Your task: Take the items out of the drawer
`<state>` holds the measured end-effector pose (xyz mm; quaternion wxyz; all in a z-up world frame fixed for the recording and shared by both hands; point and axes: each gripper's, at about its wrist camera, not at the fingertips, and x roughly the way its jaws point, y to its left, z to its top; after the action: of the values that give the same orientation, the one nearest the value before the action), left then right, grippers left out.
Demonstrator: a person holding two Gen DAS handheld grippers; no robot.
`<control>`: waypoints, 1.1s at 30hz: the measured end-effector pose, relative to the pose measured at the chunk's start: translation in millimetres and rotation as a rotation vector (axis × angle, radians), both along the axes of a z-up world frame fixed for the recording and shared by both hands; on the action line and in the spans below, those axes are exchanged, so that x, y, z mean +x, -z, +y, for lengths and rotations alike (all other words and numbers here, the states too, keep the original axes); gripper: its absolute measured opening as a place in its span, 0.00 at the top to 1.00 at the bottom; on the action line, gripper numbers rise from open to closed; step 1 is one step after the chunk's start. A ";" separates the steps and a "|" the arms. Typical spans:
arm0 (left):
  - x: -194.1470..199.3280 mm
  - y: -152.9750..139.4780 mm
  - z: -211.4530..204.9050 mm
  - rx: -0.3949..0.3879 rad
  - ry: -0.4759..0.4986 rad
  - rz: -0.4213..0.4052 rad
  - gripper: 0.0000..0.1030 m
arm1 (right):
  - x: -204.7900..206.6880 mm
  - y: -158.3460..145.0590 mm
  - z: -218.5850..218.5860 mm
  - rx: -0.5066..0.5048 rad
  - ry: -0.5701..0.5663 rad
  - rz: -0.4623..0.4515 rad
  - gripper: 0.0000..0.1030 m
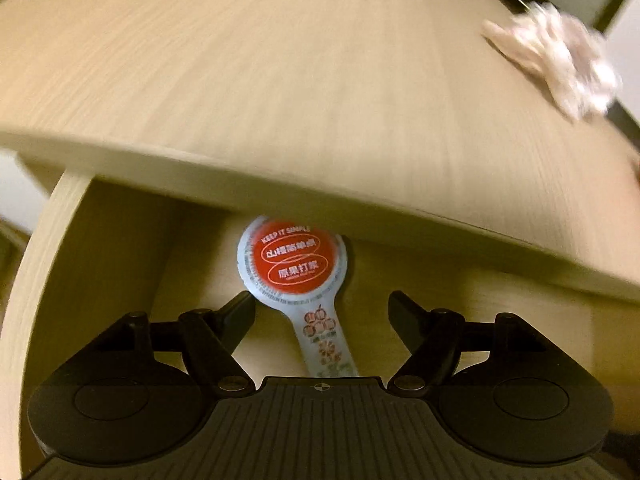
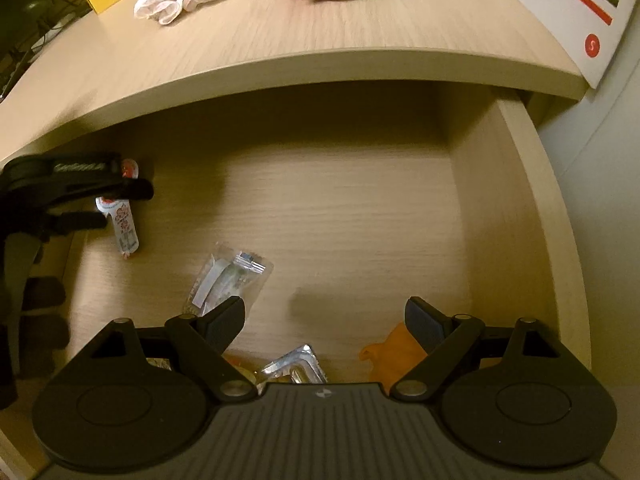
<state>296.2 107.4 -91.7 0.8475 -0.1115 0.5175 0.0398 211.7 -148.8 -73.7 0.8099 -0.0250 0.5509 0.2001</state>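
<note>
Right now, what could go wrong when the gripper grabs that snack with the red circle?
The left gripper is open around the snack's thin stem, so closing off-centre might let it slip. The snack's round end sits partly under the desktop, so lifting straight up could bump the edge. The picture is blurred, which suggests fast motion; aim may suffer.

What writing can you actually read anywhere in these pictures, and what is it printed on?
"KEEP IT SIMPLE": red round top of the snack packet lying in the drawer.
Chinese characters in two ovals below it: too blurred to read reliably.
Raised lettering on the left claw: blurred.
White letter "S" in a red circle, beside QR codes: white sign.
</note>
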 end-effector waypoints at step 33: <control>-131.5 -31.7 42.1 -0.159 0.439 0.058 0.74 | -23.9 -5.7 72.7 -0.102 -0.345 0.178 0.47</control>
<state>164.6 149.4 -60.0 0.8091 -0.0613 0.5550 -0.1830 187.9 -76.1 -68.0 0.7095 -0.1424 0.6171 0.3091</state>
